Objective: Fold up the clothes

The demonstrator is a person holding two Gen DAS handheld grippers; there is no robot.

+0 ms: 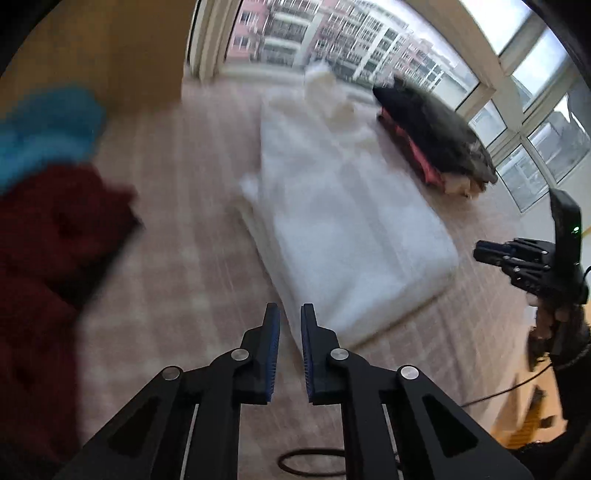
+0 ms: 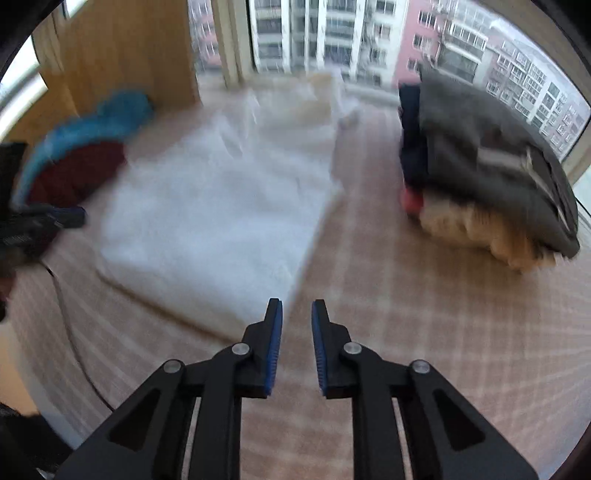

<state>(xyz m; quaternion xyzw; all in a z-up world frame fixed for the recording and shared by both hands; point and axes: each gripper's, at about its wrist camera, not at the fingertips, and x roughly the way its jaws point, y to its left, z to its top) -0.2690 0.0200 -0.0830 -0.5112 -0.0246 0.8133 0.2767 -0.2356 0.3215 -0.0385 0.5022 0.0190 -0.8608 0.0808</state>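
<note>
The left tool (image 1: 290,314) hangs above the checked bed cover (image 1: 177,258) with its blue-padded fingers a narrow gap apart and nothing between them; the right tool (image 2: 296,310) is likewise parted and empty, its gap a little wider; in the left wrist view the right tool shows at the right edge, held by a hand (image 1: 554,325) in a dark sleeve. The white garment (image 1: 343,206) lies folded into a long rectangle across the middle of the bed, its near corner just beyond the left tool's tips; in the right wrist view the same garment (image 2: 218,206) sits left of centre, its near edge close to the right tool. A stack of folded clothes (image 2: 487,173), dark grey on top with navy, red and cream layers under it, rests toward the bed's far right side by the window (image 2: 314,33); a dark red garment (image 1: 48,251) and a blue one (image 1: 51,125) lie crumpled at the left side near a wooden panel (image 2: 125,48). Both views are blurred, so finer detail is unclear.
</note>
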